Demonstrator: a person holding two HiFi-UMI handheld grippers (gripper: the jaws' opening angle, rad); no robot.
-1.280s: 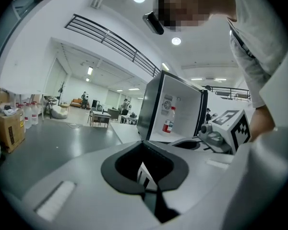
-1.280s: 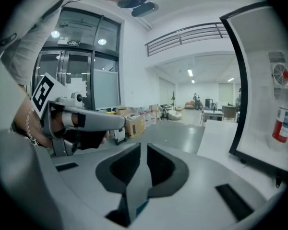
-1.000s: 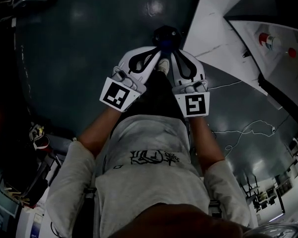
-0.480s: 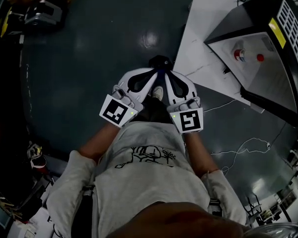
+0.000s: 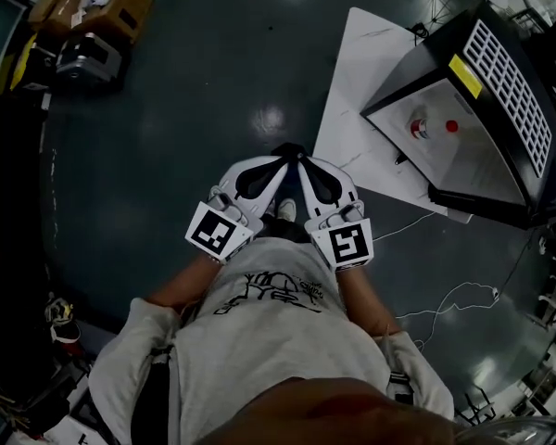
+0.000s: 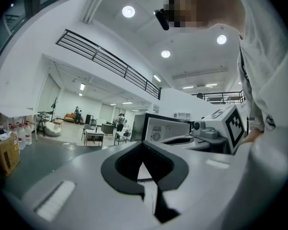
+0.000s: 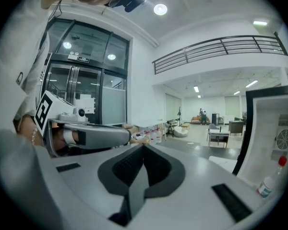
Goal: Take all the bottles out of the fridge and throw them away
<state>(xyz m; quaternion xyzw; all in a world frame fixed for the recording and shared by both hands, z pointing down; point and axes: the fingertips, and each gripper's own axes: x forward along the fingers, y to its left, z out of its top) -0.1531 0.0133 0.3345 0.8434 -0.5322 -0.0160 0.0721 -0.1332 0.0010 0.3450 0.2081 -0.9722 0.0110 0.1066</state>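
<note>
Both tools are held out in front of the person's grey shirt (image 5: 269, 341), side by side, with their tips touching. The left tool (image 5: 280, 158) has its jaws pressed together, and nothing is between them. The right tool (image 5: 302, 159) has just been closing its jaws. Now they are pressed together too, with nothing between them. Each tool has a cube with black and white squares on its back end, near the person's hands.

The fridge (image 5: 500, 63) is off to the right, well apart from both tools. It is black outside and white inside, and it is open. A bottle (image 5: 417, 126) with a red cap is inside it, on the white part. Just beside the bottle is a small red round thing (image 5: 451, 126); I cannot tell what it is. The right gripper view shows the bottle low at the right edge, inside the fridge.

The fridge sits on a white sheet (image 5: 352, 109) on the dark shiny floor (image 5: 167, 137). A thin white cable (image 5: 445, 295) lies on the floor near the fridge. Brown boxes (image 5: 102, 7) sit far off at the top left.
</note>
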